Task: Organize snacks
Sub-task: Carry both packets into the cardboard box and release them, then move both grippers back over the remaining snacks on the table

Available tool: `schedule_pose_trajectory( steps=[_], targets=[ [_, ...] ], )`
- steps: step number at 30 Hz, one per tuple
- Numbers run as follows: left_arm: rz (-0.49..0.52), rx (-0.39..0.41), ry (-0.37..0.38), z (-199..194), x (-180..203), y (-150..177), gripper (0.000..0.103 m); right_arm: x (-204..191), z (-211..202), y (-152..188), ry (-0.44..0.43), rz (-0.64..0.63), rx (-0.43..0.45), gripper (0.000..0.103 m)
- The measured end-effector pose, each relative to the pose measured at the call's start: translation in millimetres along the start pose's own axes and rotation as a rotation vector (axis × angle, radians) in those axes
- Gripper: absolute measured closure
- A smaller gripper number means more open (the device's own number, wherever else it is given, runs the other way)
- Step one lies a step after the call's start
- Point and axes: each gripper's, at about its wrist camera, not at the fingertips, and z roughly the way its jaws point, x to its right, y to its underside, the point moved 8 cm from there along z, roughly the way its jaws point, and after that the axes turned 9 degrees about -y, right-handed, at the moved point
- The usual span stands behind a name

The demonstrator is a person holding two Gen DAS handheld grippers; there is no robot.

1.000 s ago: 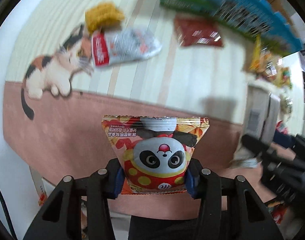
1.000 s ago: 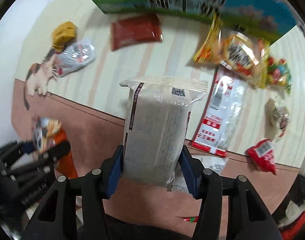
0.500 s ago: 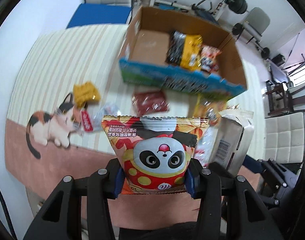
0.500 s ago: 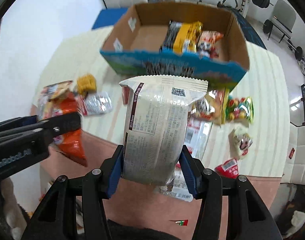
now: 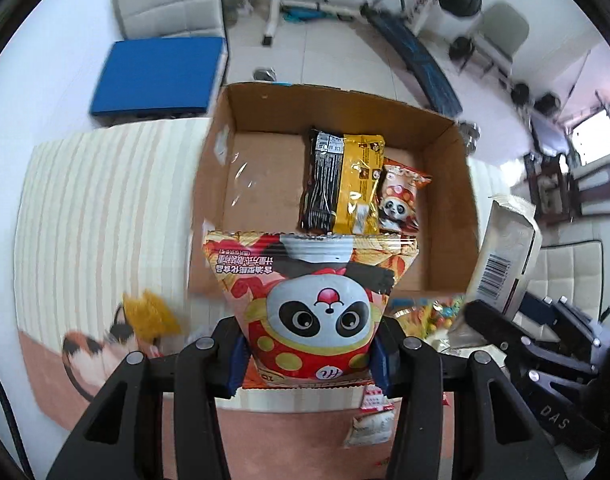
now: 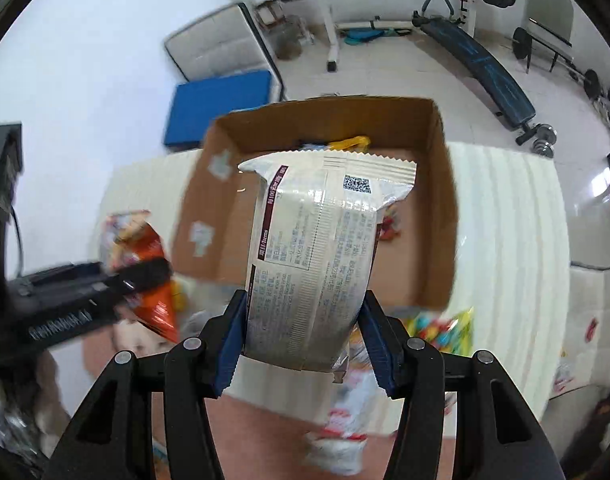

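Note:
My left gripper (image 5: pixel 309 354) is shut on a red and orange panda snack bag (image 5: pixel 311 304), held above the near wall of an open cardboard box (image 5: pixel 445 200). In the box lie a black and yellow packet (image 5: pixel 341 184) and a small panda bag (image 5: pixel 399 200). My right gripper (image 6: pixel 303 340) is shut on a silver-white snack pack (image 6: pixel 317 256), raised in front of the same cardboard box (image 6: pixel 441 200). The white pack (image 5: pixel 505 256) and right gripper show at the right of the left wrist view. The panda bag (image 6: pixel 145 256) in the left gripper shows at the left of the right wrist view.
The box stands on a cream striped cloth (image 5: pixel 105 208) with a pink border and a cat picture. A yellow snack (image 5: pixel 153 312), a colourful candy bag (image 6: pixel 441 328) and red-white packets (image 5: pixel 375 420) lie near the front. Gym gear, chairs and a blue mat (image 5: pixel 157 76) sit beyond.
Both grippers rose and travelled toward the box with their bags still held. The table snacks slid down out of sight and the box's inside came into view.

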Motion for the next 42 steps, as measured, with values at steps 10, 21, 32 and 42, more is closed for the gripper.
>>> schedule_pose_trajectory(
  steps=[10, 21, 32, 42],
  targets=[
    [0.029, -0.214, -0.032, 107, 4, -68, 0.057, 69, 83, -33, 0.064, 0.117, -0.196, 0.046],
    [0.042, -0.296, -0.043, 159, 8, -104, 0.056, 91, 123, -27, 0.1, 0.124, -0.261, 0.044],
    [0.009, -0.269, -0.085, 155, -5, -106, 0.021, 87, 128, -26, 0.084, 0.15, -0.25, 0.008],
    [-0.012, -0.097, 0.007, 104, 2, -84, 0.021, 59, 108, -37, 0.123, 0.017, -0.11, 0.005]
  ],
)
